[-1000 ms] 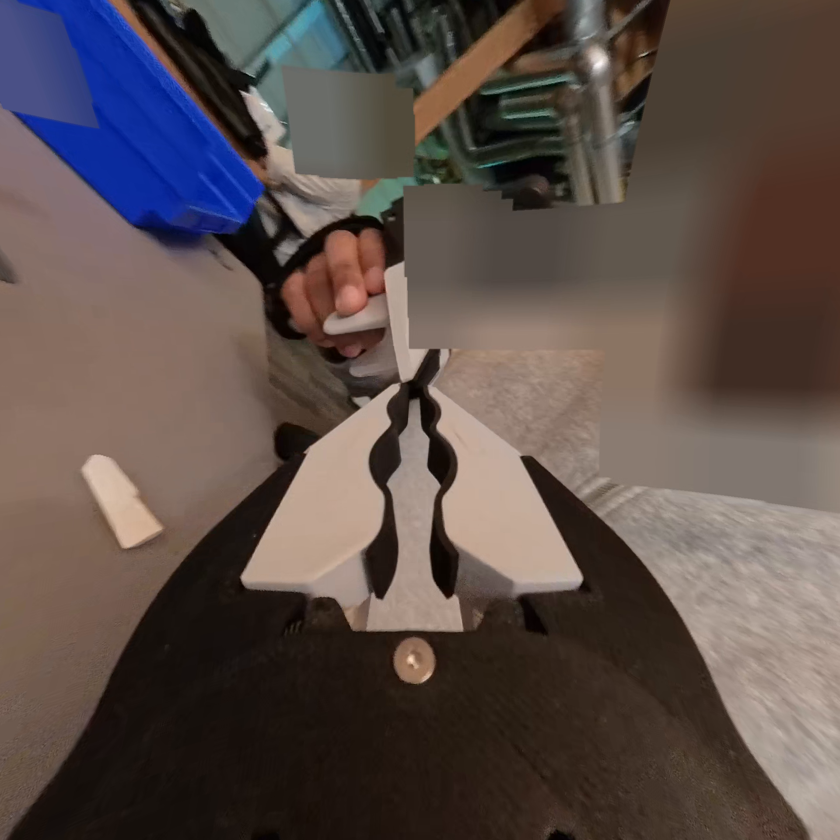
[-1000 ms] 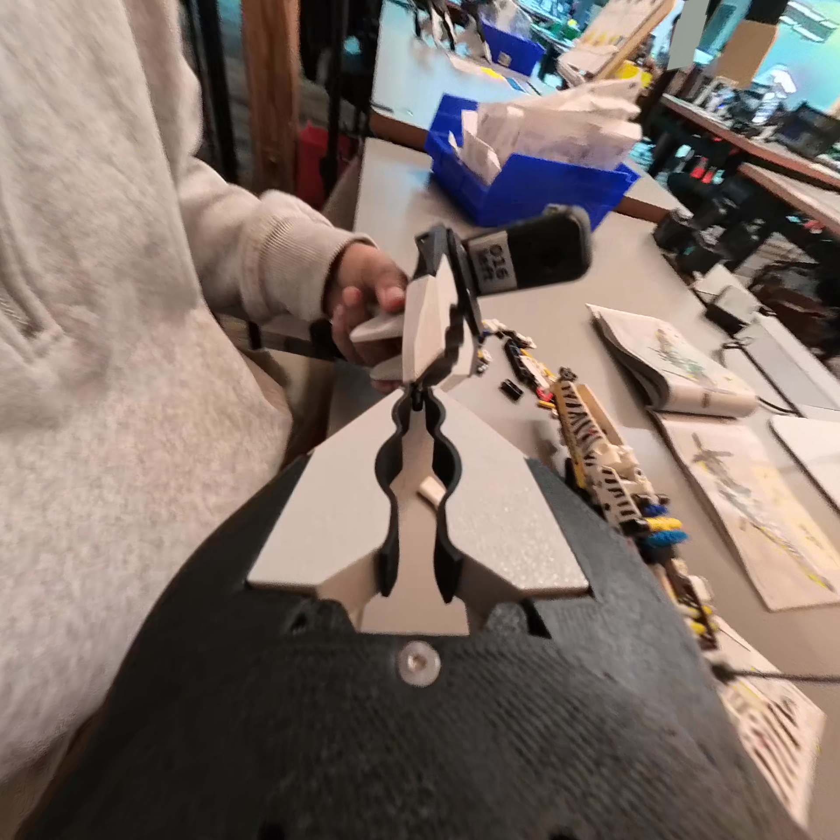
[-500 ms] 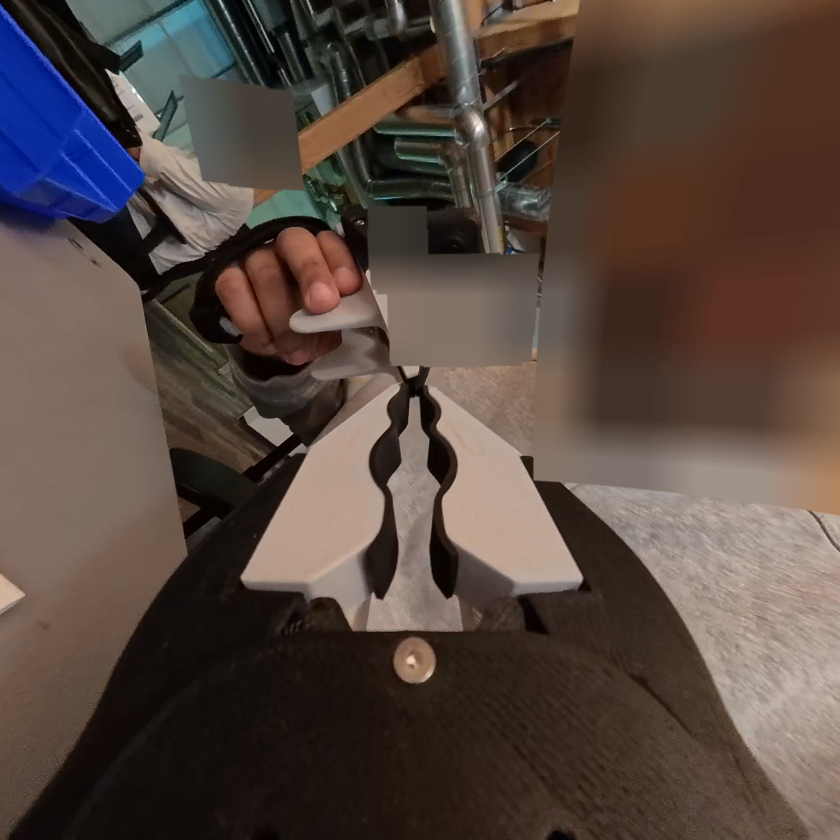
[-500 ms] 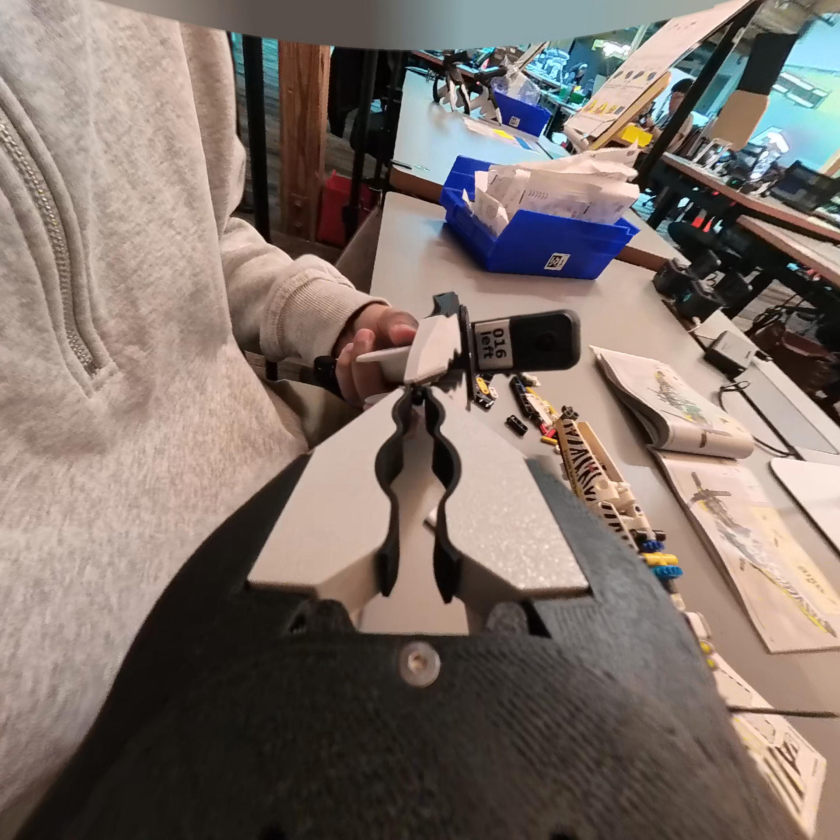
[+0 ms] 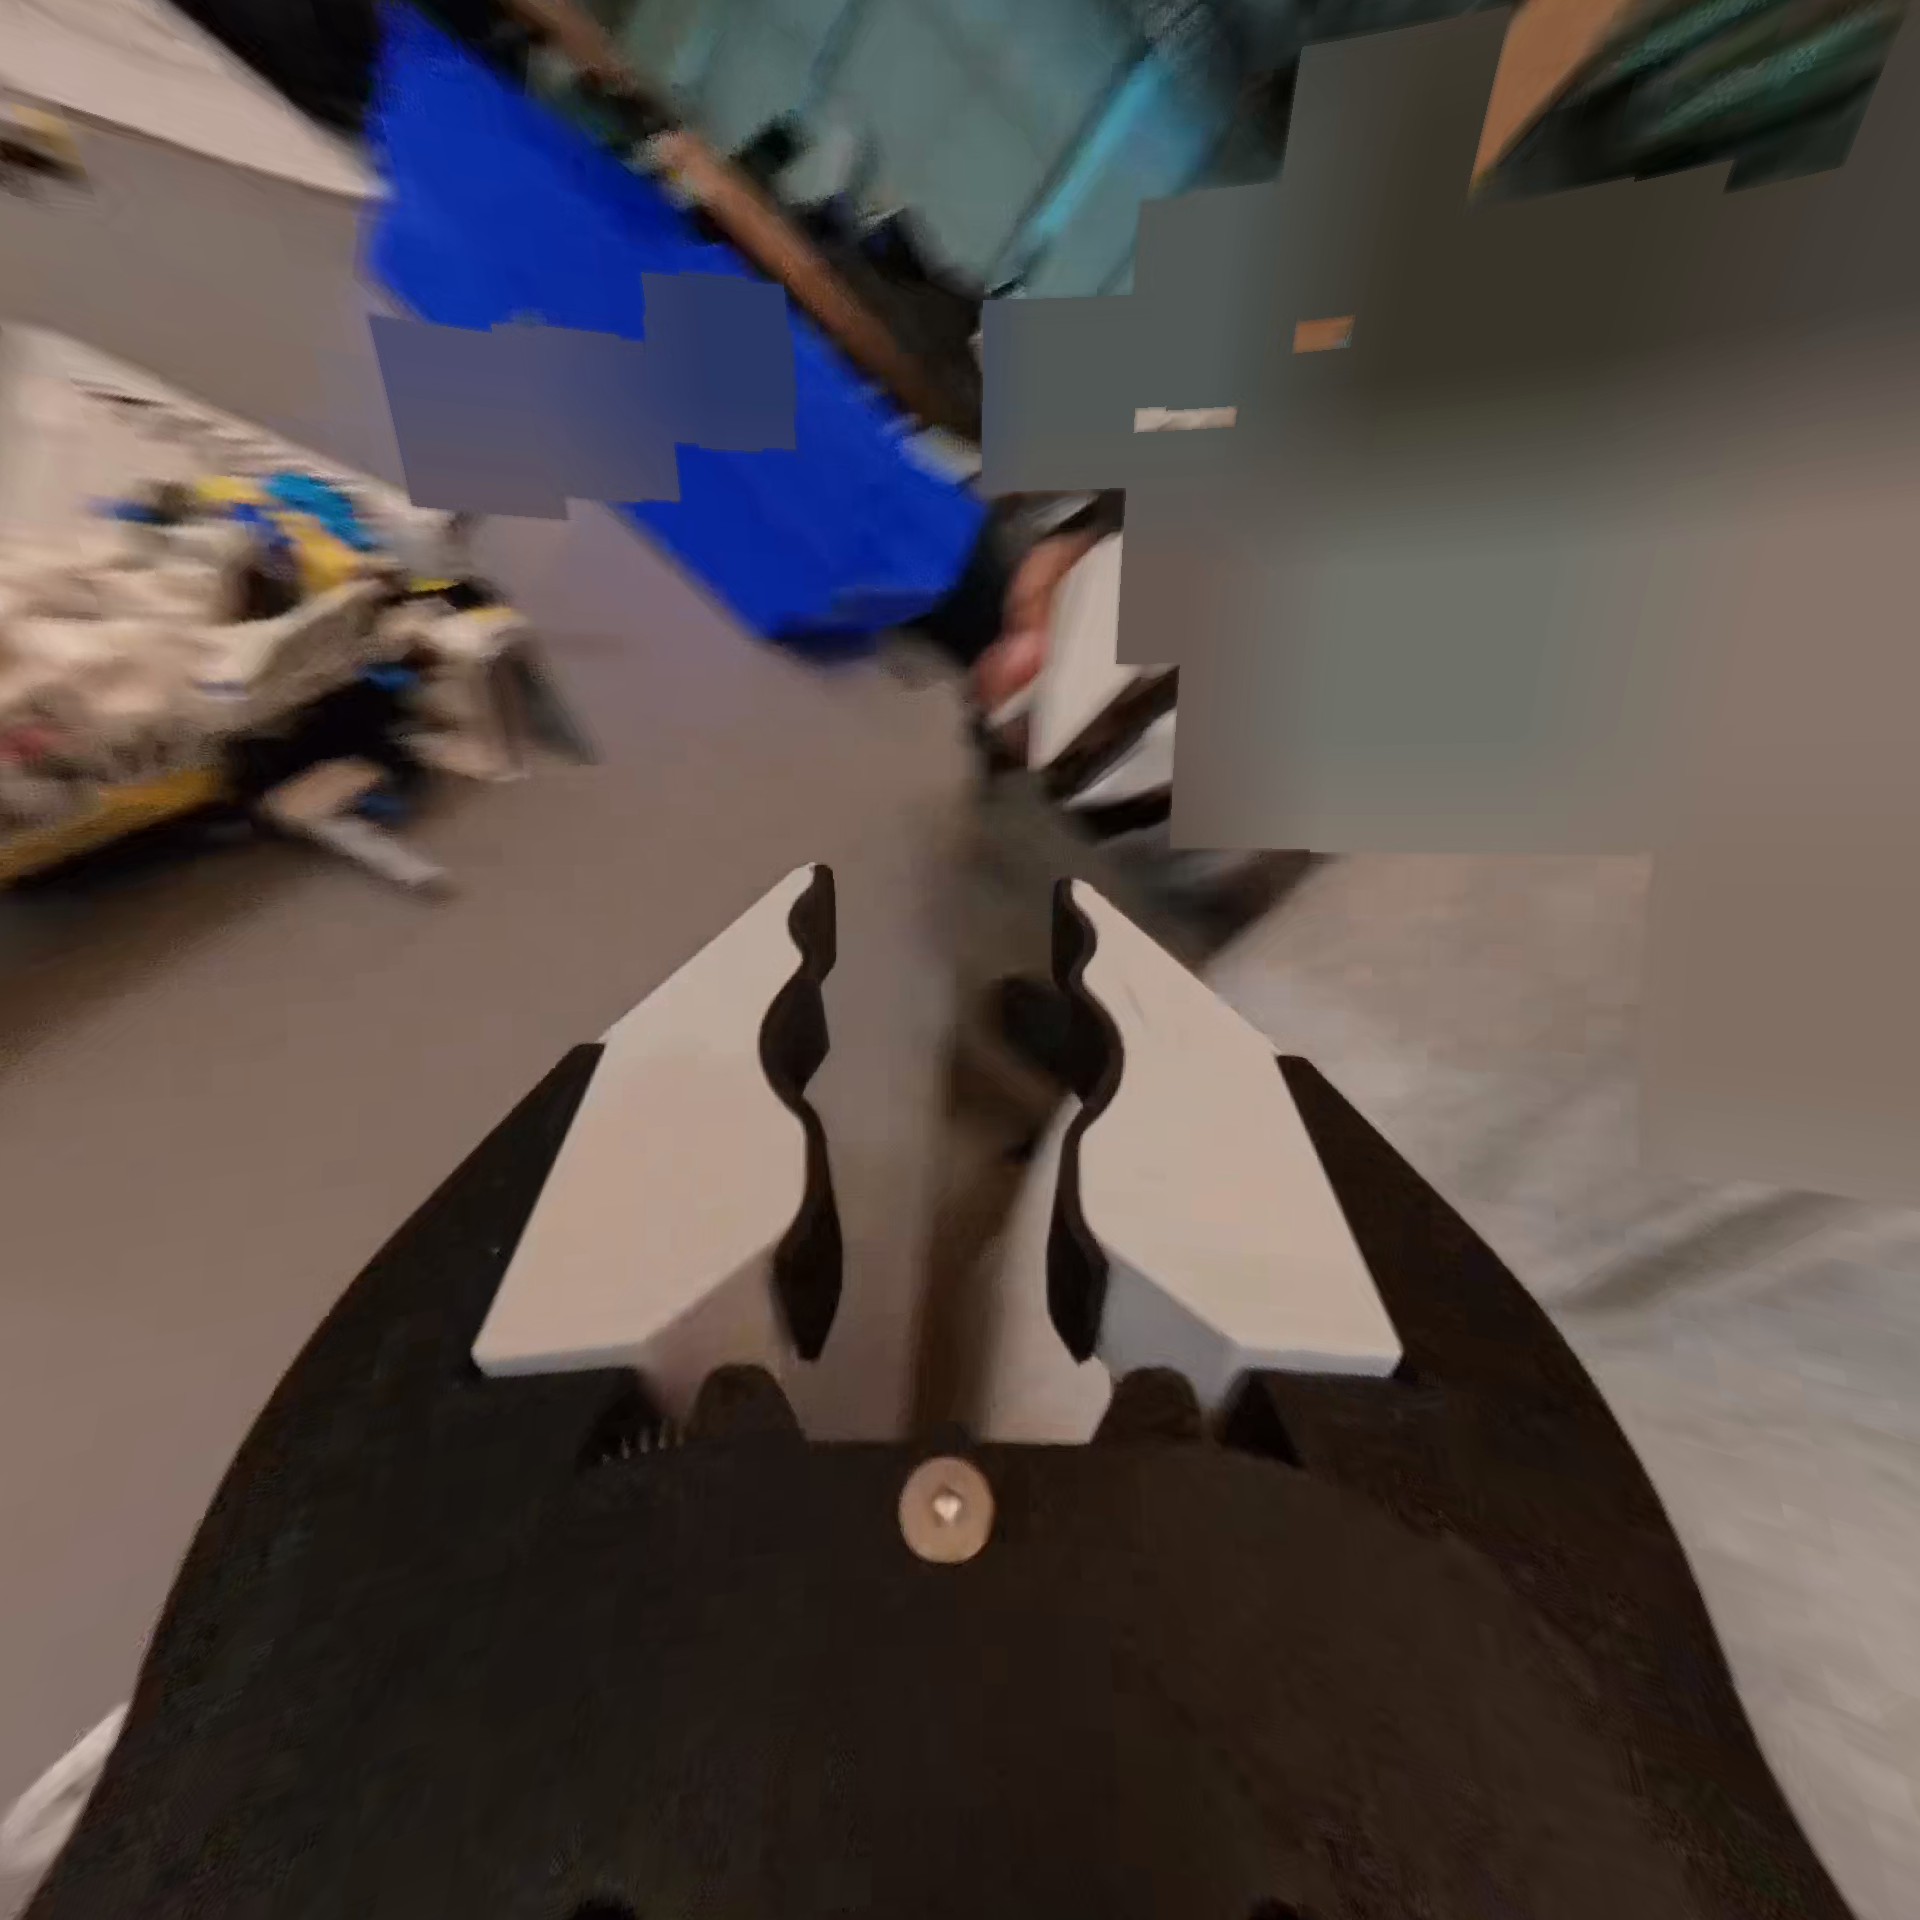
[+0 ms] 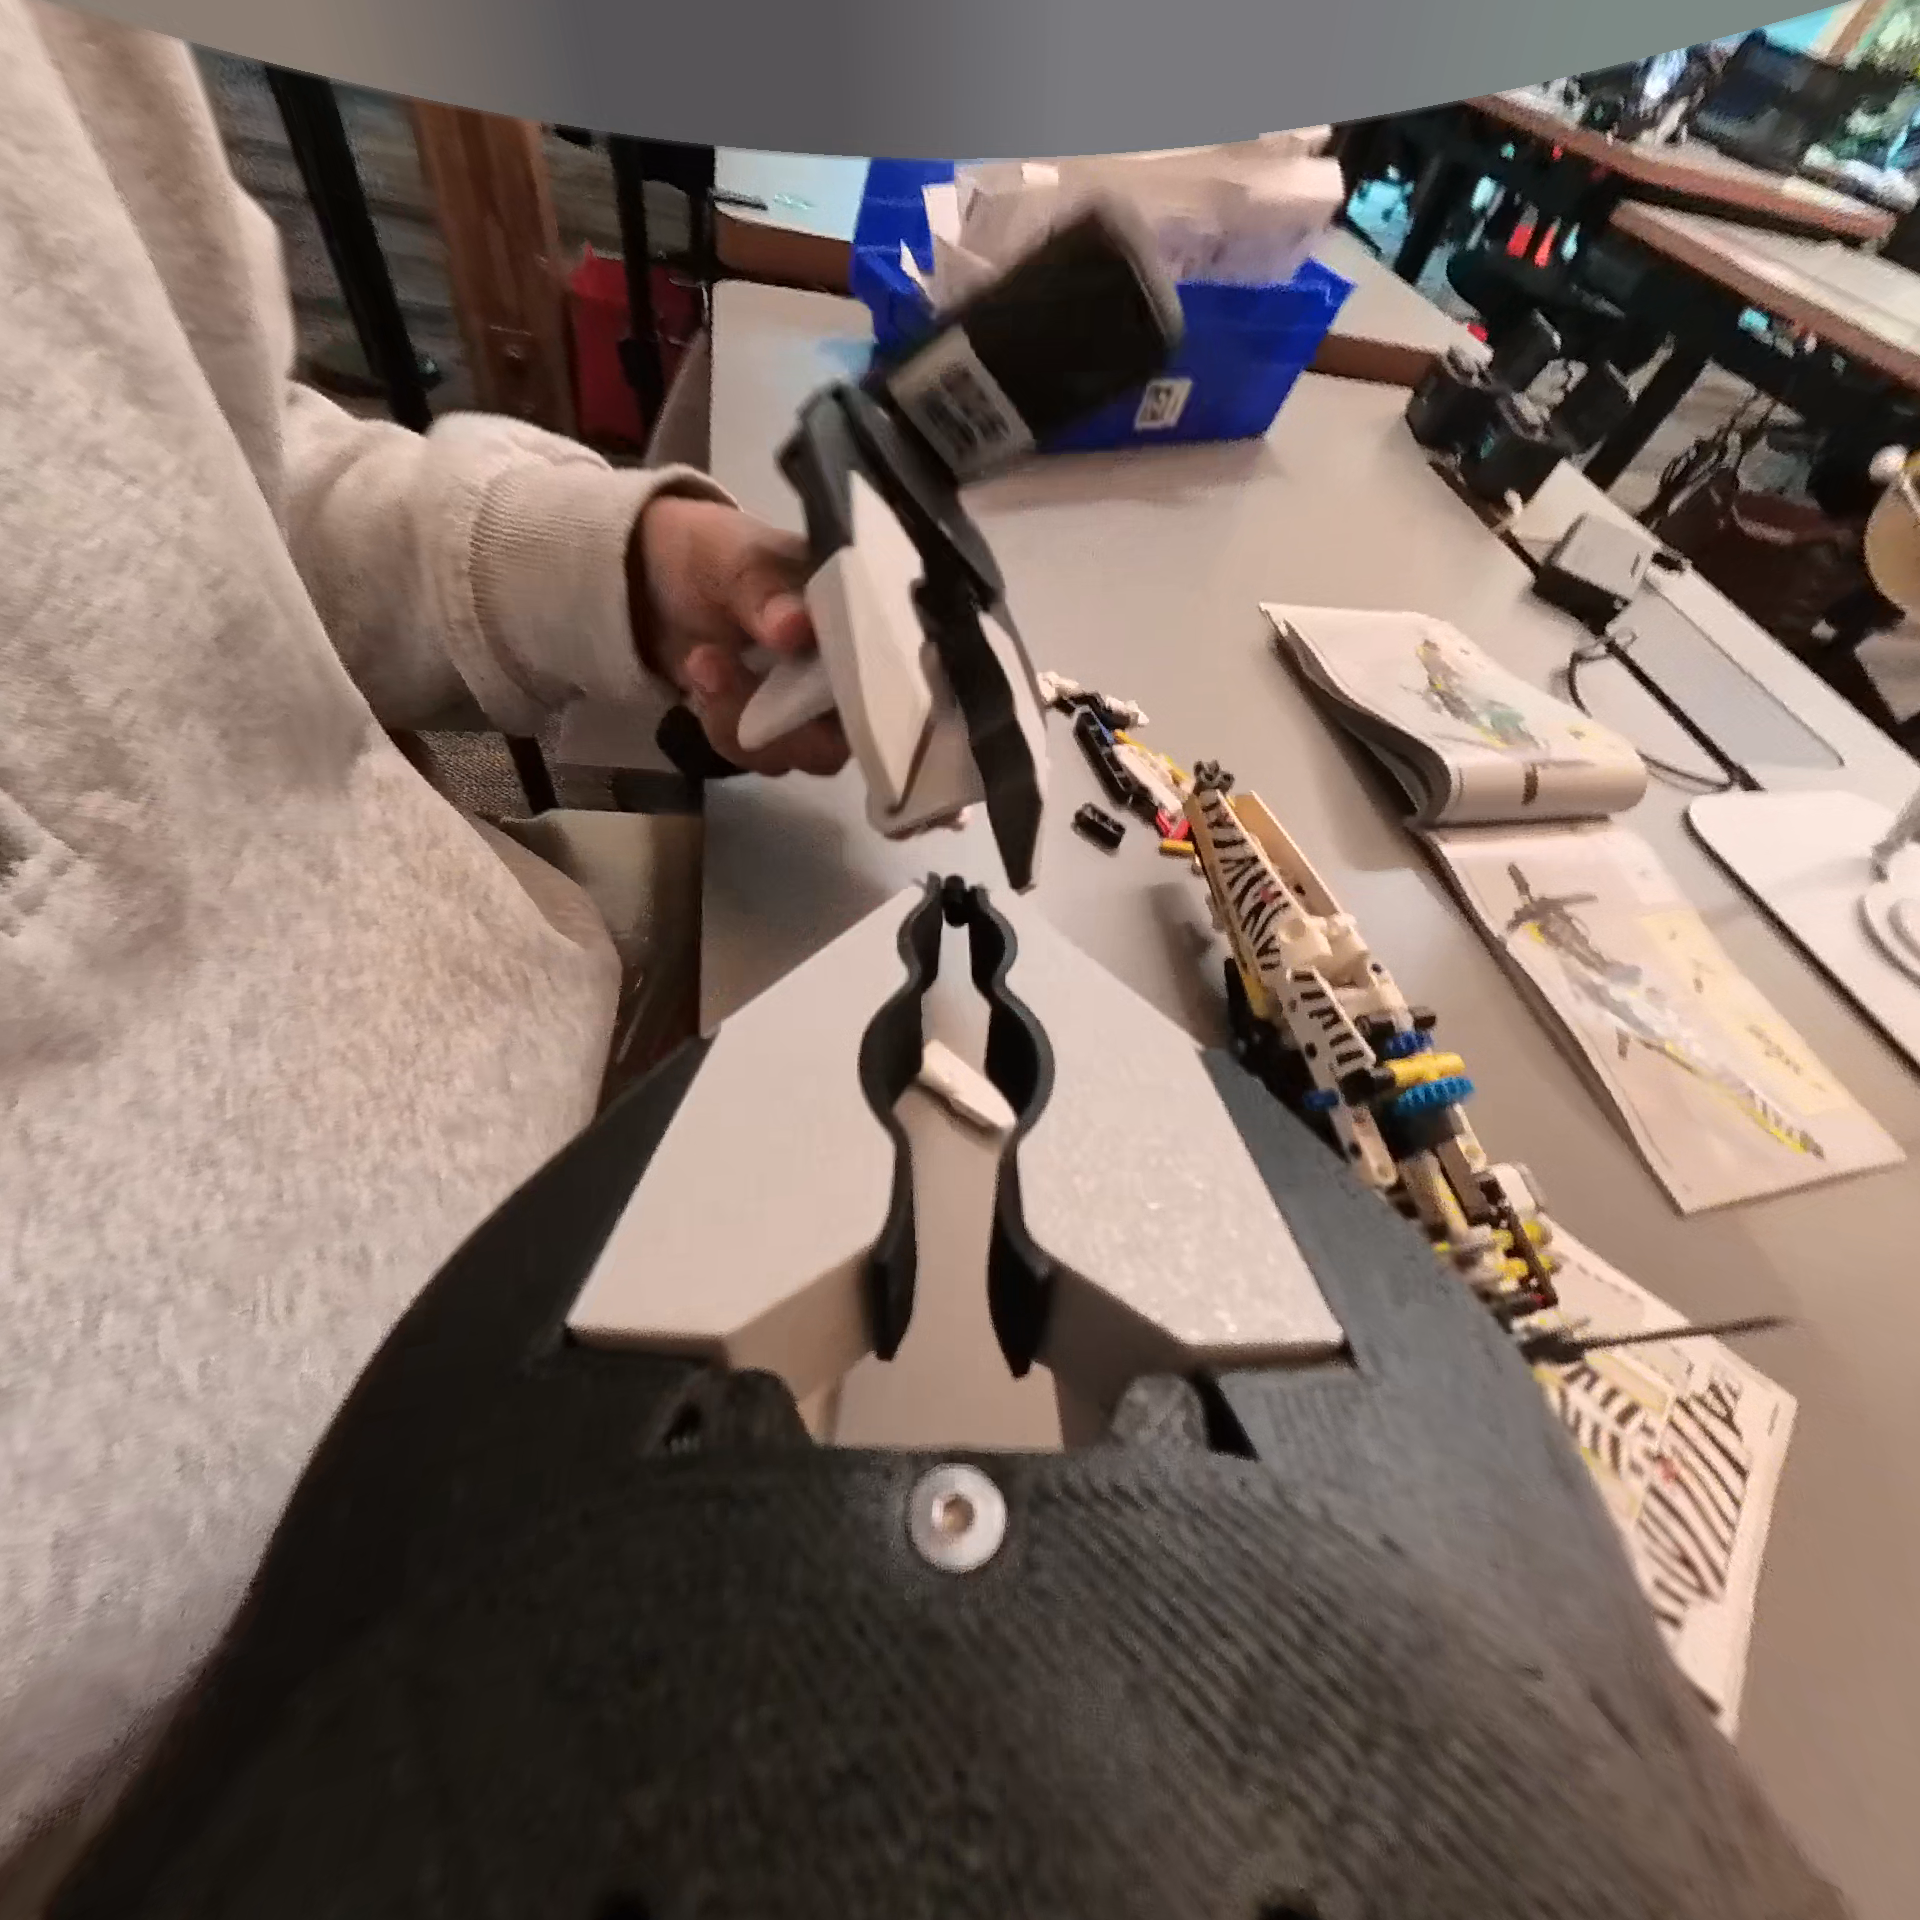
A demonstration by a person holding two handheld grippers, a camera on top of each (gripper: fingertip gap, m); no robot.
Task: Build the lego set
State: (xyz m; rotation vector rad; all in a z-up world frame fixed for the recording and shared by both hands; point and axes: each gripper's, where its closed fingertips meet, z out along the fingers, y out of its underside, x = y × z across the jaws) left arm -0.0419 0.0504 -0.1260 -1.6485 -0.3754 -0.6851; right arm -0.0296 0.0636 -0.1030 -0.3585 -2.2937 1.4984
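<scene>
Left wrist view: heavy motion blur everywhere beyond the left gripper (image 5: 940, 883); blue bin (image 5: 665, 343) and lego pile (image 5: 208, 665) at 9 o'clock smeared. Right wrist view: sharper, even soft indoor light, weak shadows, no glare; the far left gripper (image 6: 935, 644) at 12 o'clock motion-blurred. Lego model (image 6: 1320, 997) crisp. Wide-angle bending at both views' edges; grey arc at 12 o'clock.

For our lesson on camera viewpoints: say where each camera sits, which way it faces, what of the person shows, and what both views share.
Left wrist view: on the left tool, open, facing the table; the grey sweatshirt shows.
Right wrist view: on the right tool, shut on a small dark piece, facing the left hand.
Shared: blue bin, lego model.
</scene>
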